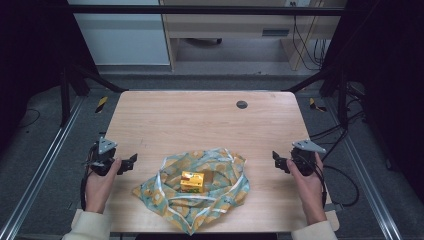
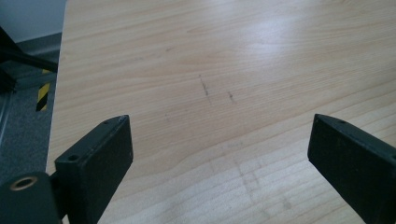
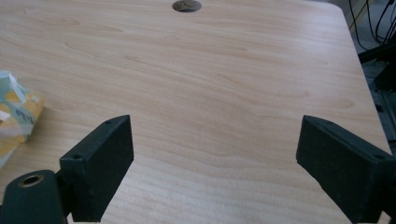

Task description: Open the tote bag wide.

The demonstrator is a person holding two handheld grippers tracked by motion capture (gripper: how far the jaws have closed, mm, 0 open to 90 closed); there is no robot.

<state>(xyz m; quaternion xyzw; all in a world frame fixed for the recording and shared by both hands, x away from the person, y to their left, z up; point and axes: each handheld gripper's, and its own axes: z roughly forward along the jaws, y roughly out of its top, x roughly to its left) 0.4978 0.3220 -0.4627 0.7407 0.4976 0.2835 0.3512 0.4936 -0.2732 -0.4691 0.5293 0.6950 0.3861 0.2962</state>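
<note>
Low in the middle of the high view, a small golden box (image 1: pixel 192 181) sits on a crumpled cloth (image 1: pixel 220 192), a thin teal fabric printed with yellow-orange patches and edged in white, spread loosely with its corners flung outward and one tip reaching the near edge of the worktop (image 1: pixel 200 120). The box looks shiny, like foil or glossy card, and stands roughly at the centre of the cloth, touched by nothing. To the lower left of the frame the left gripper (image 1: pixel 131 161) rests in the person's left hand (image 1: pixel 100 182), forearm coming up from the bottom edge in a pale sleeve, jaws pointing inward toward the cloth but apart from it. In the left gripper view its black jaws stand wide with bare wood between them. At the lower right the right gripper (image 1: pixel 276 159) is held the same way by the right hand (image 1: pixel 307 182), near the cloth's right side yet not touching; in the right gripper view its jaws are spread wide over bare wood, and a corner of the cloth shows at the left edge. The worktop is pale wood-grain laminate with rounded corners and a dark round cable hole (image 1: pixel 242 104) toward the upper right. Grey floor, dark frame rails and trailing cables surround it.
</note>
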